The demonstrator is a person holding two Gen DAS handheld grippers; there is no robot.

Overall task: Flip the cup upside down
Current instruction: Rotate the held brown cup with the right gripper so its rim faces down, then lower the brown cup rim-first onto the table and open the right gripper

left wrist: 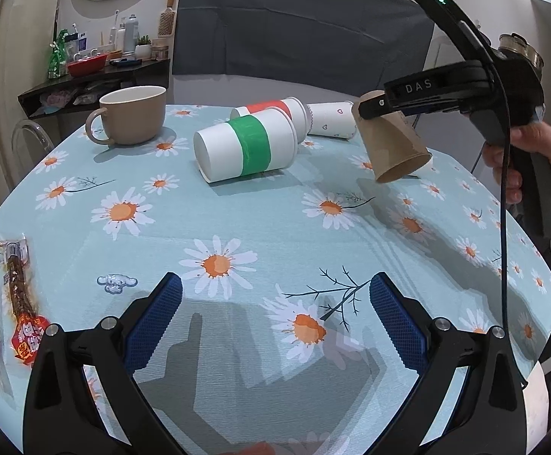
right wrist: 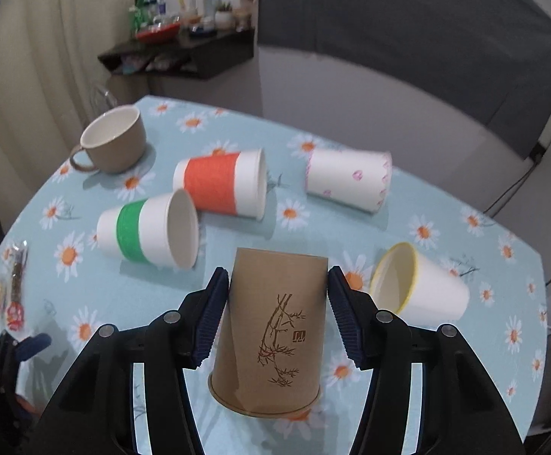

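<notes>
The brown paper cup (right wrist: pixel 271 326) is plain kraft colour with a thin branch drawing and a small stamp on its side. It hangs in the air above the table, mouth down and flat base up, tilted a little so the rim leans toward the camera in the right wrist view. The right gripper (right wrist: pixel 277 295) is clamped on it, one blue ribbed pad pressed against each side near the base. In the left wrist view the same cup (left wrist: pixel 394 148) sits at about 2 o'clock, clear of the cloth with its shadow below it.

The left gripper (left wrist: pixel 275 316) is spread wide with nothing between its pads, low at 6 o'clock over the daisy tablecloth (left wrist: pixel 237 220).

Around the held cup, in the right wrist view: a green-banded cup (right wrist: pixel 148 229) lies on its side at 10 o'clock, an orange-banded cup (right wrist: pixel 220 184) on its side at 11 o'clock, a white cup with pink hearts (right wrist: pixel 347 180) on its side at 1 o'clock, and a yellow-rimmed white cup (right wrist: pixel 419 284) on its side at 3 o'clock, close beside the right pad. A tan mug (right wrist: pixel 114 140) stands upright far off at 10 o'clock. Snack packets (left wrist: pixel 17 295) lie at the table's left edge. The widest bare cloth is directly under the held cup and toward 6 o'clock; the table edge curves away at 4 o'clock.
</notes>
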